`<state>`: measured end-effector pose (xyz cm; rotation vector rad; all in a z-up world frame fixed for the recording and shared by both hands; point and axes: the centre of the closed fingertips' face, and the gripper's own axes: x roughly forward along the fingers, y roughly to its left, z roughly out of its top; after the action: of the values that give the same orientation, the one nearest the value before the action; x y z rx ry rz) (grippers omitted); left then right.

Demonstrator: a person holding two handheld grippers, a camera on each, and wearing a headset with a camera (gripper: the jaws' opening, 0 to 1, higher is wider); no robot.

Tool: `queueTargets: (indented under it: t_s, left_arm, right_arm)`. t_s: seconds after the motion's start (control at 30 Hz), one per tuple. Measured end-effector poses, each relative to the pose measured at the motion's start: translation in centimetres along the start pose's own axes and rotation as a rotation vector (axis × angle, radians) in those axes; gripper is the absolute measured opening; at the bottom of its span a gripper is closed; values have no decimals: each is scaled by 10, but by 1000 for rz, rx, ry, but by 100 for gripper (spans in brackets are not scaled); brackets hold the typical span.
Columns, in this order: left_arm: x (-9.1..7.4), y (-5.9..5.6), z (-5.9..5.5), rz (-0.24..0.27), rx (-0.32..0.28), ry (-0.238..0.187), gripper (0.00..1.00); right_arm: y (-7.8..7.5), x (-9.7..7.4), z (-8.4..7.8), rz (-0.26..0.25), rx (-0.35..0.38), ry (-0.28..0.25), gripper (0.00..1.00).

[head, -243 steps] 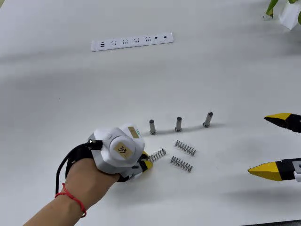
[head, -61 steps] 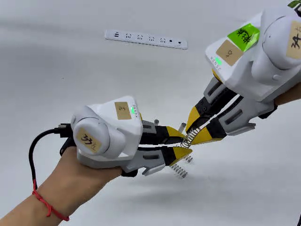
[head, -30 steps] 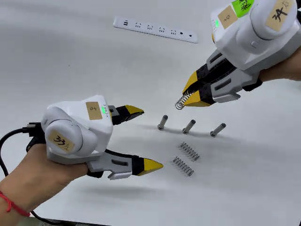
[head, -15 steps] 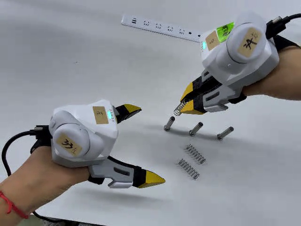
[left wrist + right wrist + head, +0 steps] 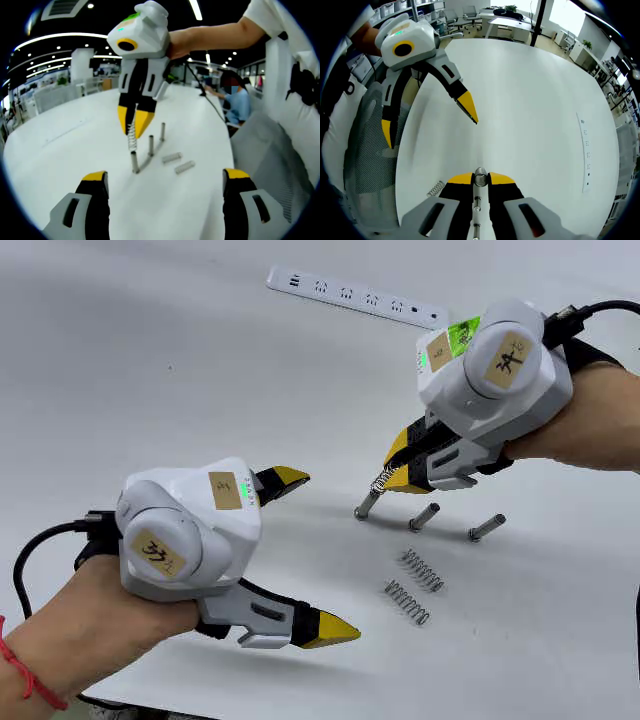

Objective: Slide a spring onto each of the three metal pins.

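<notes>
Your right gripper has its jaws pinched on one spring, a thin shiny coil that hangs down. Its low end is right at the top of the first pin. The second pin and third pin stand in the same row. Two loose springs lie flat on the white bench just in front. Your left gripper hangs off to the side, its jaws wide apart and holding nothing.

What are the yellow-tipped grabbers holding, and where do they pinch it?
The right gripper pinches a small coiled metal spring by its upper end; the rest hangs above a grey metal pin. The left gripper is open, holding nothing.
</notes>
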<state>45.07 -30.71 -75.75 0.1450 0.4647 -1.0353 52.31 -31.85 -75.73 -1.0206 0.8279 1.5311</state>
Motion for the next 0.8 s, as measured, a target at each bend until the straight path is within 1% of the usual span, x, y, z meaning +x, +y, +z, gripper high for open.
queueTargets:
  t_s: [0.07, 0.37, 0.8]
  left_arm:
    - [0, 0, -1, 0, -5, -1, 95]
    - [1, 1, -1, -2, -12, -8, 95]
    - [2, 1, -3, -3, -20, -12, 94]
  right_arm:
    - [0, 2, -2, 3, -3, 8, 12]
    - [-1, 6, -2, 8, 7, 10, 12]
    - [-2, 16, -6, 17, 21, 9, 12]
